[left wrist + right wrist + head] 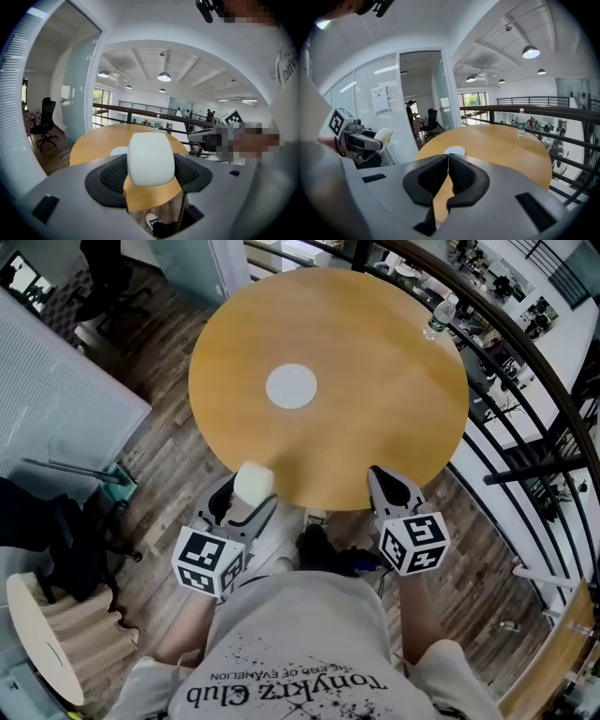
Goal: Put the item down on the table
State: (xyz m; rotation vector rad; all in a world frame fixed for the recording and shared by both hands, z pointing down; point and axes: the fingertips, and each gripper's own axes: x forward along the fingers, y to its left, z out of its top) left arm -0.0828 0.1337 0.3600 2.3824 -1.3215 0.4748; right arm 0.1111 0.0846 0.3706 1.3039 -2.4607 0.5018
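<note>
Lower left of centre in the head view, the left gripper (246, 504) clamps the white rounded item (253, 482) between its jaws, at the round table's (375, 381) near edge; the right gripper (394, 487) sits closed on nothing.

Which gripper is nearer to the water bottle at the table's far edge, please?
Right. The right gripper sits at the near edge of the table, on the same side as the water bottle; the left gripper, holding the white item, is farther left.
</note>
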